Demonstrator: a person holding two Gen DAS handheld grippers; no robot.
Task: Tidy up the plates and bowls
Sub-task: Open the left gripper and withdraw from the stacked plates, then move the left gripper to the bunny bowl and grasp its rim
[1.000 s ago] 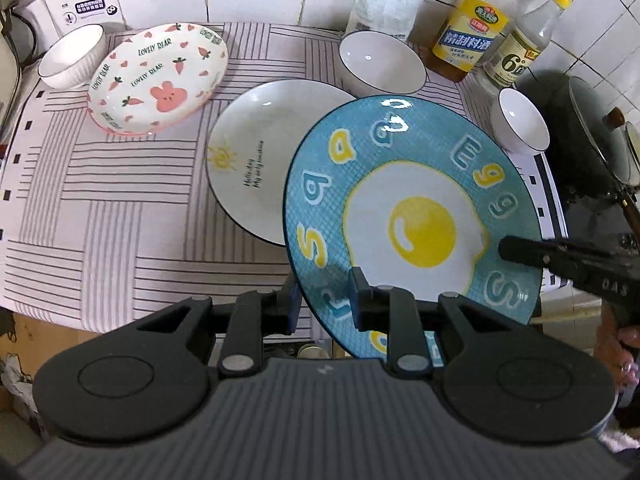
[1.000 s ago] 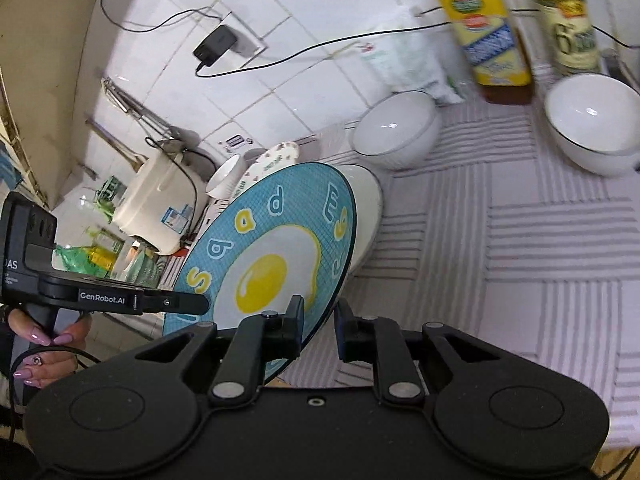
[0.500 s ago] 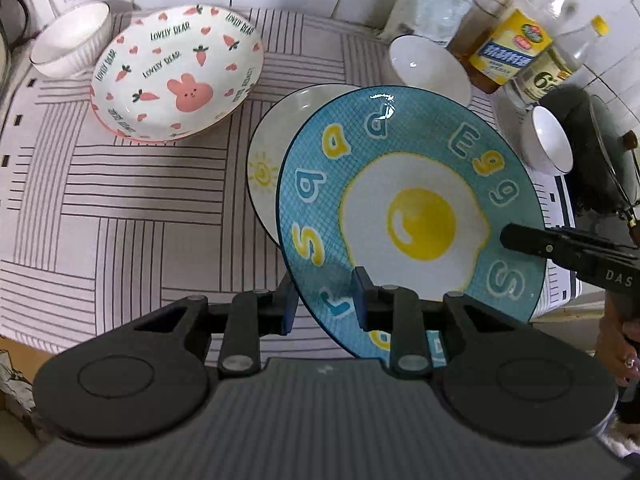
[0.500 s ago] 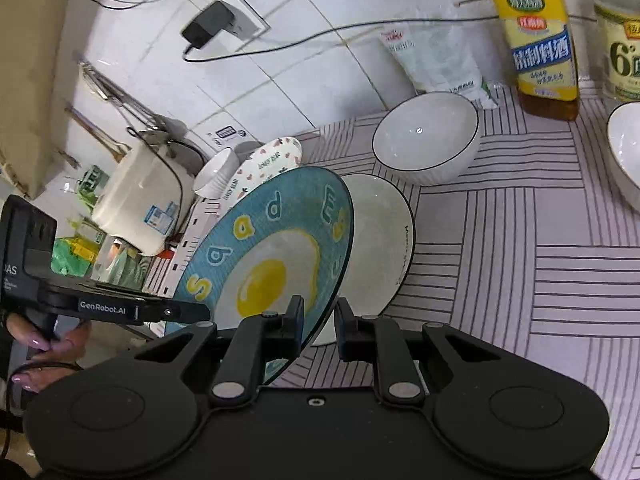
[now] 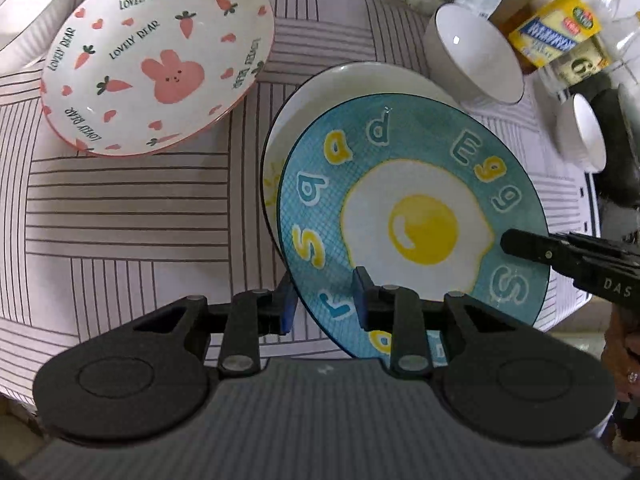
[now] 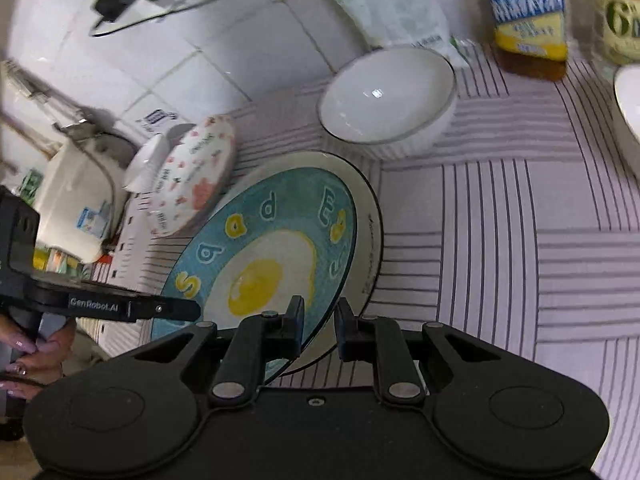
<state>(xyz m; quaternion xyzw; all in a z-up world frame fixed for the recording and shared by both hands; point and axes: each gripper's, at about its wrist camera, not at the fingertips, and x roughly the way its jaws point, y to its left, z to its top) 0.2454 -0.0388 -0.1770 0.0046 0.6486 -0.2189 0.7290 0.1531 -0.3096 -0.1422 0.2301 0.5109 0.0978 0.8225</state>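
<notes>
Blue ceramic plate with a fried-egg print [image 5: 412,216] is hanging tilted over the white round plate with a dark rim [image 5: 344,88], which is lying on the striped grey-and-white cloth [image 5: 120,208]. Both tools are clamping it: the left gripper [image 5: 324,300] is pinching its near rim, and the right gripper [image 6: 318,320] is pinching the rim on its own side, each with one finger above and one below. I judge the step in hand to be stacking the blue plate onto the white one. Next move is calling for levelling the blue plate, centring it over the white plate, lowering until the two are touching, then loosening both grips. Nearby, the pink rabbit-print dish [image 5: 156,60] and the white bowl [image 5: 472,52] are waiting unstacked.
</notes>
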